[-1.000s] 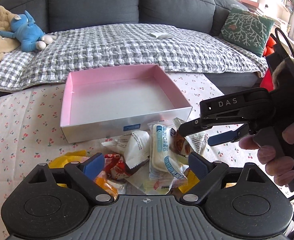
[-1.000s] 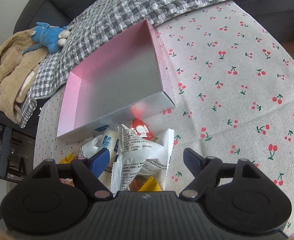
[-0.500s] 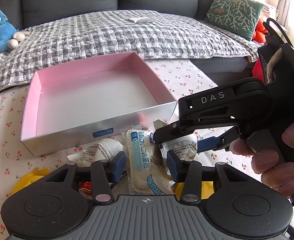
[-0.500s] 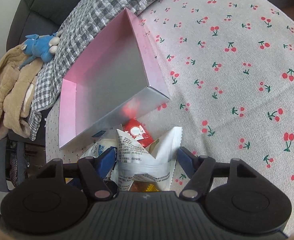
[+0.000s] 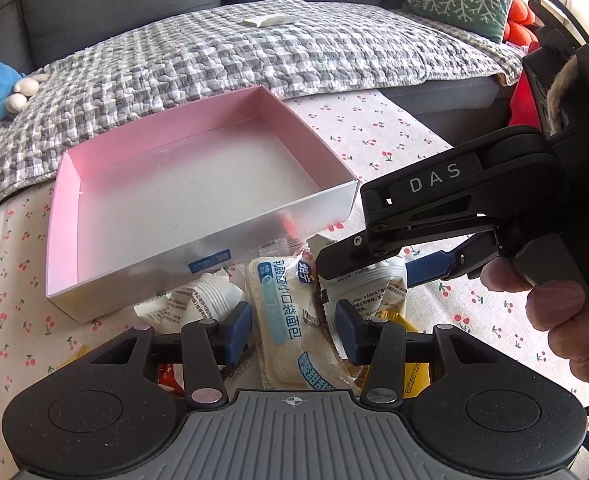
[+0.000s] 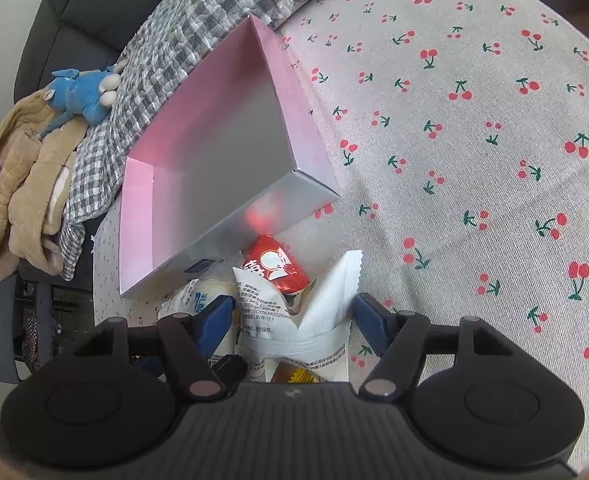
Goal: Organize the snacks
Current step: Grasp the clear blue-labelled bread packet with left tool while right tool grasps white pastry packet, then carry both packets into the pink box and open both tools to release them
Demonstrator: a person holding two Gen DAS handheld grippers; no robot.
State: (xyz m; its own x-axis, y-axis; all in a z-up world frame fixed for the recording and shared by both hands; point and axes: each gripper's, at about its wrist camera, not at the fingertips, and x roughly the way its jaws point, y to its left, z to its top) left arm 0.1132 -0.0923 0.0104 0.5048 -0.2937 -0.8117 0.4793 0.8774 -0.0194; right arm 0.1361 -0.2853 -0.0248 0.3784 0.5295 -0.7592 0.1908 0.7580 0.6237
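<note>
Snacks (image 5: 286, 320) in crinkled white wrappers: left claw (image 5: 293, 330) grips one, right claw (image 6: 290, 316) another.

L wrist cam: close, angled down over snack pile toward shallow pink cardboard box (image 5: 198, 196), grey sofa beyond. R wrist cam: steeper, from right. Both share box (image 6: 214, 160), pile.

Pink box (image 5: 198, 200) open w/ bare floor, snack heap (image 5: 290, 312) tight vs its near wall.
</note>
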